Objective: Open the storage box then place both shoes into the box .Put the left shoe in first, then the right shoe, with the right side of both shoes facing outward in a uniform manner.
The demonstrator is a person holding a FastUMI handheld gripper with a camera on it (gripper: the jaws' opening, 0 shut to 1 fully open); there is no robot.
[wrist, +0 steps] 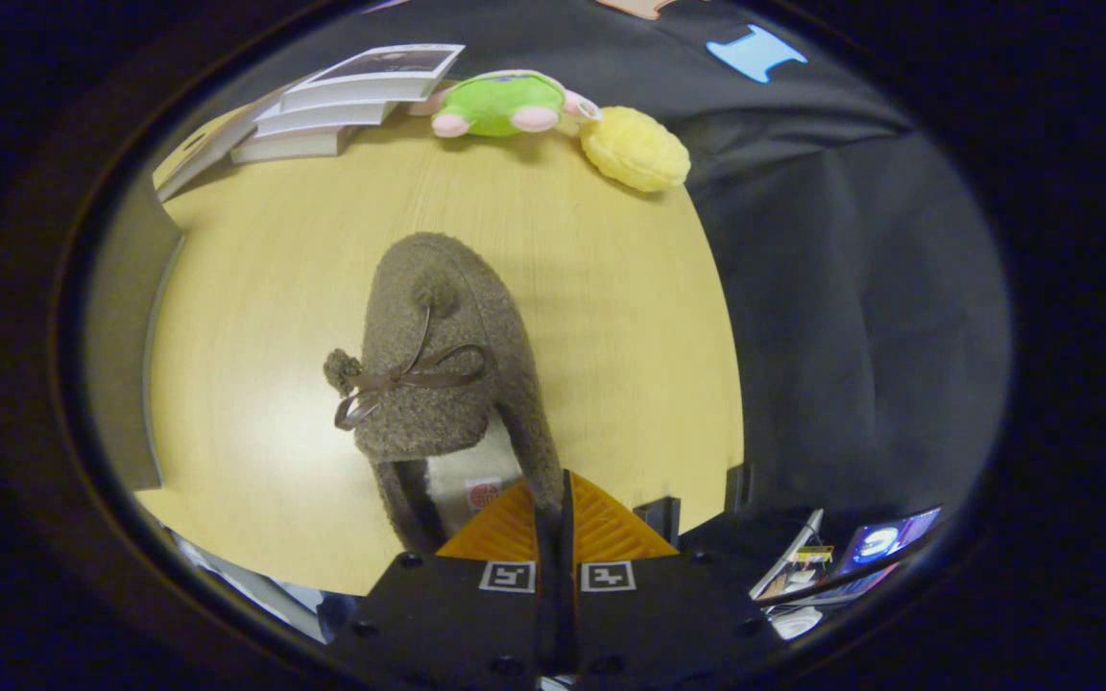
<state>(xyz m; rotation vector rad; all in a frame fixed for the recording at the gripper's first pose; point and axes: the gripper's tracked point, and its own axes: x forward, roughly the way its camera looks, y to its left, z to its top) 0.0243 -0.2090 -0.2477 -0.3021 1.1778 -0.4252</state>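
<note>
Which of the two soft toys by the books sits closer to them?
The green plush toy, beside the stacked books; the yellow fluffy toy lies farther off.

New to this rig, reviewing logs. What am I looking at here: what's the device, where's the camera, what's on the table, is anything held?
It's a handheld two-finger gripper; the fisheye camera rides on it, looking along the orange fingers. They are closed together, pinching the heel edge of a brown fuzzy slipper with a bow, which extends ahead over the wooden table. Beyond it lie stacked books, a green plush toy and a yellow plush toy.
</note>
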